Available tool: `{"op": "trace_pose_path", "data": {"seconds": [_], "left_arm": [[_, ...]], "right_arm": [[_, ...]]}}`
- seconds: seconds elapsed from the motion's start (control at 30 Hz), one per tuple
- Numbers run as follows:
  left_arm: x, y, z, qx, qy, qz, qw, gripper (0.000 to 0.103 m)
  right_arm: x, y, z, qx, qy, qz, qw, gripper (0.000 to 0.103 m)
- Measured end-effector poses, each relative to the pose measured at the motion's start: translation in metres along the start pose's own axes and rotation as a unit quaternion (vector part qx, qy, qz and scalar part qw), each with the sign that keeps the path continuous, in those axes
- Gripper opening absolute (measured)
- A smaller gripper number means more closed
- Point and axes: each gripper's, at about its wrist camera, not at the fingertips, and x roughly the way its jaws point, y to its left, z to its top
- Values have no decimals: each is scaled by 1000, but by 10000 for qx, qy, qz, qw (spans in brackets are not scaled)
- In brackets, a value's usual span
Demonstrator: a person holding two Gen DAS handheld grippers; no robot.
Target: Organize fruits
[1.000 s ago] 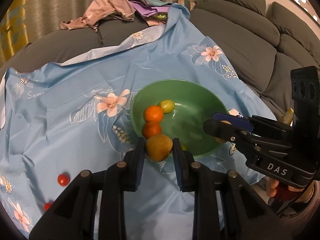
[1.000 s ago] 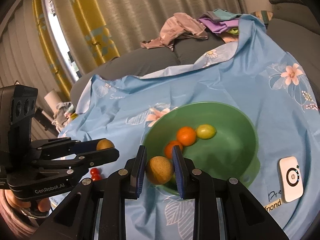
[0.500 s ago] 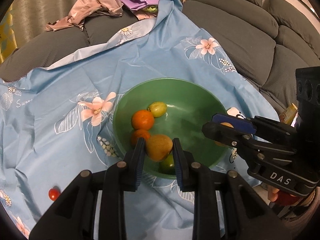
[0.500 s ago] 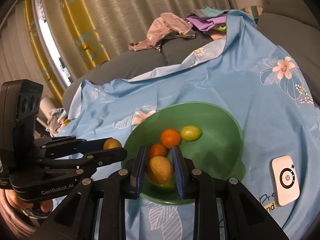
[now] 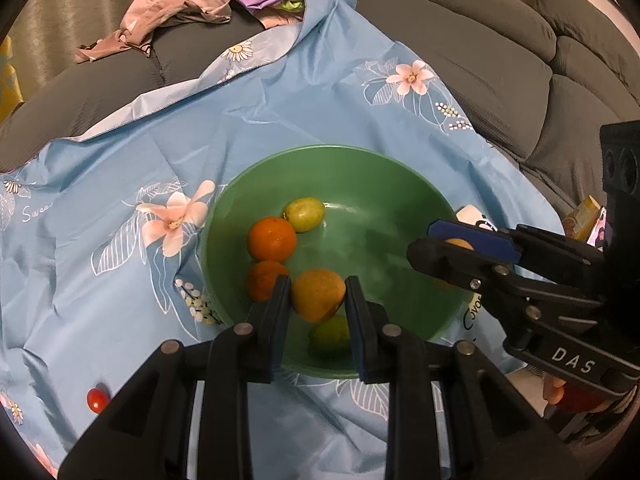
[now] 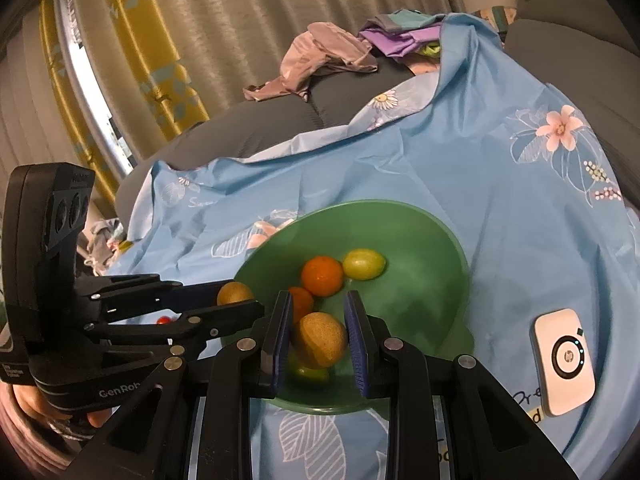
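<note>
A green bowl [image 5: 384, 168] sits on a blue flowered cloth and also shows in the right wrist view [image 6: 452, 248]. It holds two oranges [image 5: 272, 239], a yellow-green fruit [image 5: 304, 214] and a green lime [image 5: 330, 336]. My left gripper [image 5: 318, 300] is shut on a yellow-brown fruit [image 5: 317, 295] above the bowl's near side. My right gripper [image 6: 319, 340] is shut on a similar brown fruit [image 6: 320, 340], also over the bowl. Each gripper appears in the other's view, with its fruit between the fingers.
A red cherry tomato [image 5: 97, 399] lies on the cloth at the near left. A white device [image 6: 565, 366] lies right of the bowl. Clothes [image 5: 176, 16] are heaped on the grey sofa [image 5: 500, 40] behind. Curtains [image 6: 160, 40] hang at the left.
Both grippers have moved forward with their fruits, from the bowl's near rim to over its inside. The lime has come into view beneath them.
</note>
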Motion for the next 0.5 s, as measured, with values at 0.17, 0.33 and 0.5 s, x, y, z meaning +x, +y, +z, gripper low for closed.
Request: {"op": "trace_pose_path", "data": {"seconds": [0.17,0.33,0.5], "left_arm": [[6,-1,1,16,55,-9,10000,27],[10,-2,2,50,103,-7,9999,27],[14,-1,2,44,156,10,9999,27]], "right_arm": [[1,-1,-1,4,26,-55,10000,28],[2,-1,-1,-30,26,-145,9999,28],[2,-2,-2,-52,55,-216,9997,28]]}}
